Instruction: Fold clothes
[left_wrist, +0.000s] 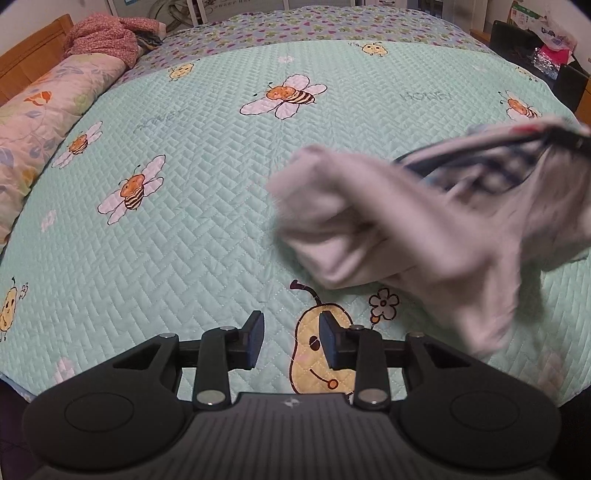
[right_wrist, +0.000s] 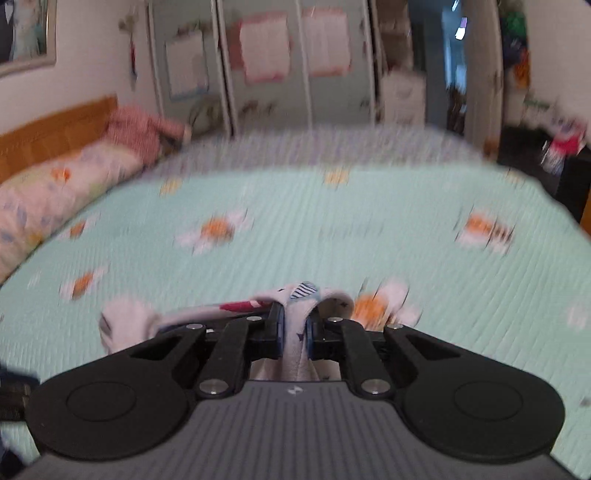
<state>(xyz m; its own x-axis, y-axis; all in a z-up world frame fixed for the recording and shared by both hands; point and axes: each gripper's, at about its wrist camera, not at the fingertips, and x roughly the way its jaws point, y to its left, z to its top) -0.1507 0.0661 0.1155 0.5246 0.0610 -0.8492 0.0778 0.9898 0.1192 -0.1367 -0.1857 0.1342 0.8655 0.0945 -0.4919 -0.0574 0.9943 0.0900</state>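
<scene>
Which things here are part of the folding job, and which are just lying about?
In the job:
- white printed cotton garment, clamped in right claw
- left claw, open
- mint quilted bee-print bedspread

Lying about:
- pink floral rolled quilt
- red patterned crumpled clothing

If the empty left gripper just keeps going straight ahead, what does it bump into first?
Probably the green quilt, about at the smiling pear picture between the left gripper's open jaws. The dangling white garment hangs off to the right.

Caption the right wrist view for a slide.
Right tool clamps a white patterned garment above the mint bee-print quilt.
</scene>
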